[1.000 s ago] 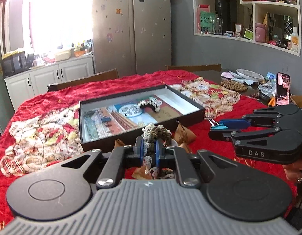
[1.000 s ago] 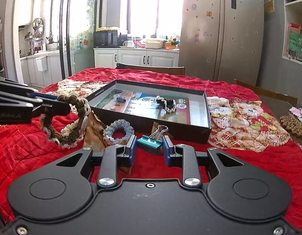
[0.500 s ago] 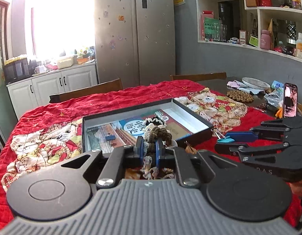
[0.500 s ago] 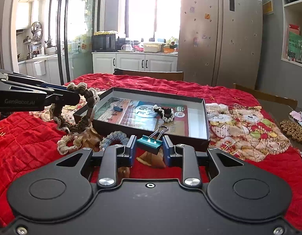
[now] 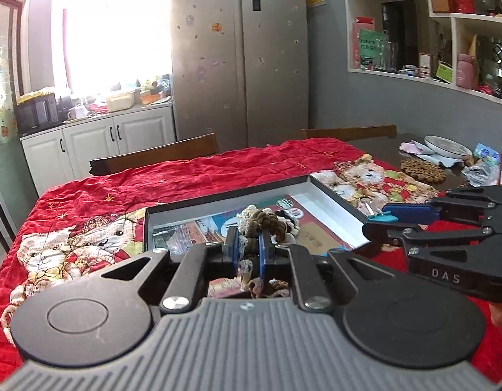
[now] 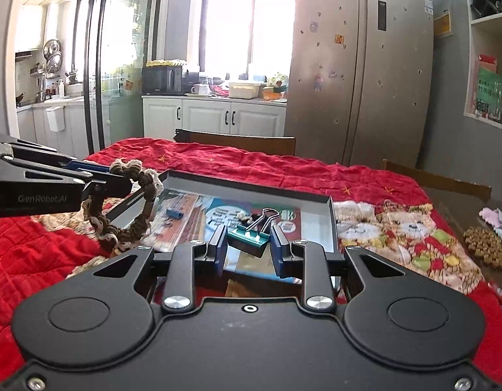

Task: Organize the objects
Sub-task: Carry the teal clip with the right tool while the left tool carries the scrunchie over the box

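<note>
red blanket (image 6: 251, 169) covers the worktop; black tray (image 6: 329, 224) sits on it, a small blue clip (image 6: 173, 213) lying inside. left hand-held gripper (image 5: 247, 244) clenched on a braided cord loop (image 6: 143, 195) hanging above the tray's left edge; right hand-held gripper (image 6: 248, 244) grasping a teal binder clip (image 6: 249, 239) above the tray's near side.

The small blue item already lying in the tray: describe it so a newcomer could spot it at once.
Find the shallow black tray on the red bear-print blanket. On the printed sheet lining it, near its left end, lies a small blue clip. It lies loose and alone, whereas the teal binder clip is clamped in the right gripper.
</note>
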